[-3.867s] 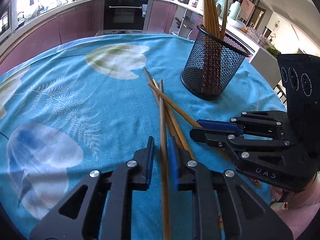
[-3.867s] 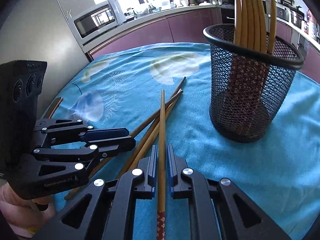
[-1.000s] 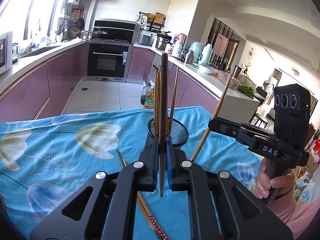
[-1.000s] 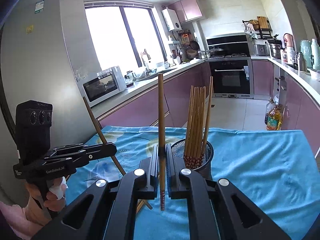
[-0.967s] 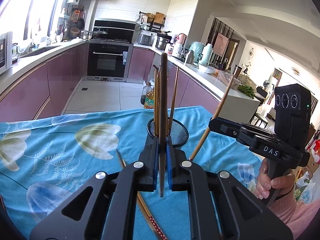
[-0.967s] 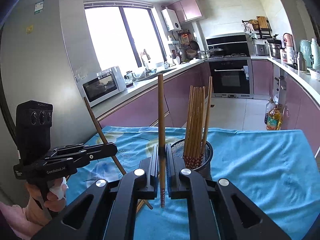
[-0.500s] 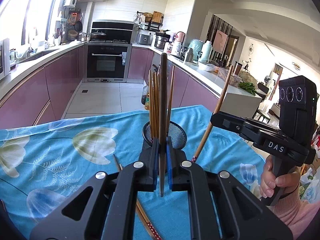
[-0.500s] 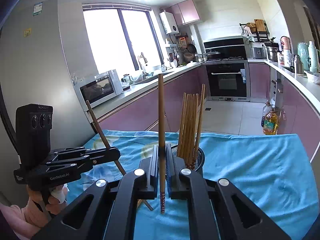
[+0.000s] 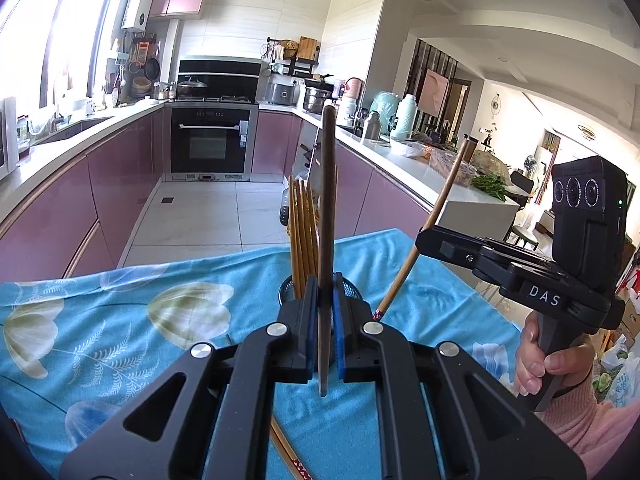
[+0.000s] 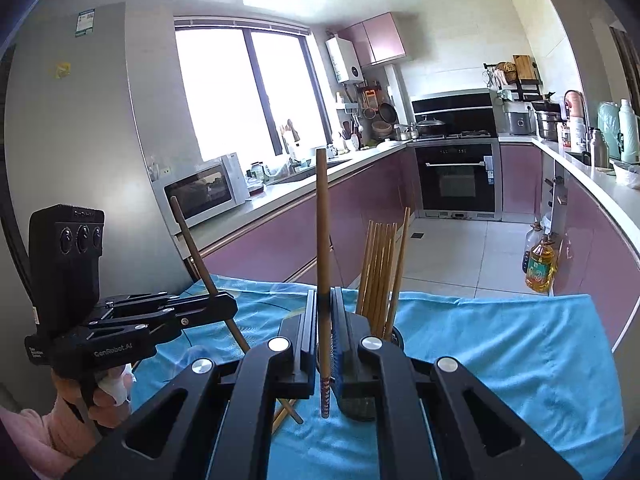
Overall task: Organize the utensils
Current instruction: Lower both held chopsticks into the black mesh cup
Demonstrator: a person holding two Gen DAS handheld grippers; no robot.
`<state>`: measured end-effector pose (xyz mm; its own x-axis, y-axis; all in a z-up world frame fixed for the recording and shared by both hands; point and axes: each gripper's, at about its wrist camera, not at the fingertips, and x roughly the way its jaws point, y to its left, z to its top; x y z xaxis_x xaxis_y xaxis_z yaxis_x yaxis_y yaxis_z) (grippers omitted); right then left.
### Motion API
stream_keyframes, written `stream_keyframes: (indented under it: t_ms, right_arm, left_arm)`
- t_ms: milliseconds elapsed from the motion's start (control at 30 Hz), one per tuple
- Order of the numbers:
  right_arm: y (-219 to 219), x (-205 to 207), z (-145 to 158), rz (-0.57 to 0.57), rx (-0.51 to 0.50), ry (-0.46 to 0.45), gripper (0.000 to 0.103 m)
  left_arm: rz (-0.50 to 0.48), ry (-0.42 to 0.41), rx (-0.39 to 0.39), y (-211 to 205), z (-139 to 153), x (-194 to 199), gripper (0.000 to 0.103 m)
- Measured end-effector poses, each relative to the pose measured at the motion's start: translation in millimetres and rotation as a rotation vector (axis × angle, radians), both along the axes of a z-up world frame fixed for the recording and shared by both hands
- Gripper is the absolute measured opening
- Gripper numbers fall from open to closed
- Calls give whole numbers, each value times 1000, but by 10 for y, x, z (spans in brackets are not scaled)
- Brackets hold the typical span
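Left wrist view: left hand-held gripper (image 9: 325,320) clamped on one upright chopstick (image 9: 327,216); mesh holder (image 9: 352,290) of chopsticks behind, on blue-clothed worktop (image 9: 120,328).

Right wrist view: right hand-held gripper (image 10: 323,332) clamped on an upright red-tipped chopstick (image 10: 322,248); holder partly hidden behind the fingers.

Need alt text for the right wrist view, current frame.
The right tongs are shut on a wooden chopstick held upright above a blue floral tablecloth, with a mesh holder of chopsticks just behind. At left, the left tongs grip another chopstick at a tilt; a purple kitchen fills the background.
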<state>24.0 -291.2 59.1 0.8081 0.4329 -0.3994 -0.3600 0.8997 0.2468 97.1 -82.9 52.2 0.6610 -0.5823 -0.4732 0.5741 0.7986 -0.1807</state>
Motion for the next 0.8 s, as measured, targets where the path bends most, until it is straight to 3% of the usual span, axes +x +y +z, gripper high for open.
stream_keyframes:
  t_ms: [400, 800]
  right_arm:
    - [-92, 227, 214, -7, 28, -34, 6]
    - [-118, 427, 178, -25, 35, -20, 6]
  left_arm:
    - [3, -82, -30, -59, 348, 27, 8]
    - [24, -106, -11, -225, 390, 88, 8]
